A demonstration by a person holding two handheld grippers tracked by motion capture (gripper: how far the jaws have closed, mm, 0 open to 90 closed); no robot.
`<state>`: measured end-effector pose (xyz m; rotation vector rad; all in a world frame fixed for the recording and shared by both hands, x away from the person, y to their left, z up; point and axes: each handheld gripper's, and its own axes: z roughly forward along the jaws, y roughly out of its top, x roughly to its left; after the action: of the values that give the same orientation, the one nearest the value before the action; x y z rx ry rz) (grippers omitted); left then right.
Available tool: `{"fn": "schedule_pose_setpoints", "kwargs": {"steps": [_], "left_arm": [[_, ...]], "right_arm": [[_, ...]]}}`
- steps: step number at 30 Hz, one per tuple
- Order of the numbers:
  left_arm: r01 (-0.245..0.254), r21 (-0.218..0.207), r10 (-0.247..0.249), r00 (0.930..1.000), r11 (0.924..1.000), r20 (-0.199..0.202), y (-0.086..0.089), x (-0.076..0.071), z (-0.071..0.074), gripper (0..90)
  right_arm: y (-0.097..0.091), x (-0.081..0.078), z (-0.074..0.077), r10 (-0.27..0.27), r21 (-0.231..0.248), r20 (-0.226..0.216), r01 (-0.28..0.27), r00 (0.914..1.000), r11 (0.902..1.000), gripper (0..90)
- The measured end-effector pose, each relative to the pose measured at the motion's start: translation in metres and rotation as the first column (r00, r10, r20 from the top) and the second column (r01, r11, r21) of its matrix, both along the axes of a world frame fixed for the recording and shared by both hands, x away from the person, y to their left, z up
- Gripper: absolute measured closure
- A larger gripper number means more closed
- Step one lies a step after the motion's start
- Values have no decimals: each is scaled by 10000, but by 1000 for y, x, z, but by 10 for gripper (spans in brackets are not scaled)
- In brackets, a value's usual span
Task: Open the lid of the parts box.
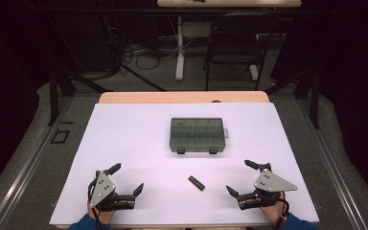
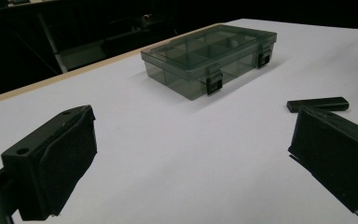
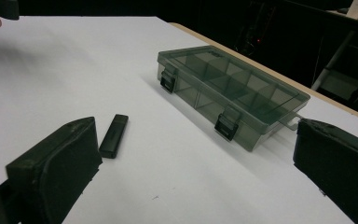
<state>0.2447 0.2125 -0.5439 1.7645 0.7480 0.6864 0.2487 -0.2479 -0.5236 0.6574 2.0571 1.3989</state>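
Grey compartment box (image 1: 198,135) shut | black stick (image 1: 196,183) unmarked | no readable writing

Whatever lies inside the closed smoky box (image 1: 197,134) is too dim to tell, and the person's forearms are cut off by the high view's bottom edge.

A smoky, see-through plastic box (image 1: 197,135) with a glossy lid and opaque black latches is seen on a table (image 1: 124,143) covered by a smooth, matt white sheet; bare pale wood is shown along the far edge. A small stick (image 1: 196,183) of matt black plastic is laid nearer the front edge. Both the left gripper (image 1: 124,178) and the right gripper (image 1: 239,177) are built of dull black plastic, each topped by a flat grey plate with a metallic look.
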Motion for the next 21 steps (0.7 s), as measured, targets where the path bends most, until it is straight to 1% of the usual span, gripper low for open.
{"fn": "schedule_pose_setpoints", "kwargs": {"steps": [4,6,7,8,10,14,15,16,17,18,21], "left_arm": [[35,-12,-35,9998,10000,-174,-2,3,1,0],[117,67,-115,9995,9999,-286,-4,4,1,0],[166,141,-160,9992,9998,-363,-5,6,1,0],[166,141,-160,9992,9998,-363,-5,6,1,1],[248,59,-244,9984,9997,-517,-8,9,2,1],[503,124,-492,9958,9987,-771,-15,16,2,3],[567,241,-546,9951,9981,-824,-17,17,2,7],[648,316,-615,9934,9974,-967,-20,20,2,7],[648,316,-615,9934,9974,-967,-20,20,2,8],[712,374,-668,9920,9968,-1071,-21,21,2,8],[759,362,-705,9887,9965,-1321,-23,26,2,12]], "right_arm": [[1,2,-1,49,-67,-159,-51,9999,10000,0],[2,4,-1,95,-199,-236,-100,9997,9998,0],[4,7,-3,126,-288,-375,-136,9992,9995,0],[4,7,-3,126,-288,-375,-136,9992,9995,0],[6,9,-4,134,-369,-490,-152,9987,9992,0],[9,15,-6,201,-501,-770,-240,9968,9985,0],[10,19,-7,218,-537,-927,-269,9955,9982,0],[11,21,-7,211,-578,-1019,-271,9946,9980,0],[11,21,-7,211,-578,-1019,-271,9946,9980,0],[11,22,-7,207,-590,-1061,-271,9941,9979,0],[12,28,-8,168,-656,-1350,-259,9907,9975,0]]}}
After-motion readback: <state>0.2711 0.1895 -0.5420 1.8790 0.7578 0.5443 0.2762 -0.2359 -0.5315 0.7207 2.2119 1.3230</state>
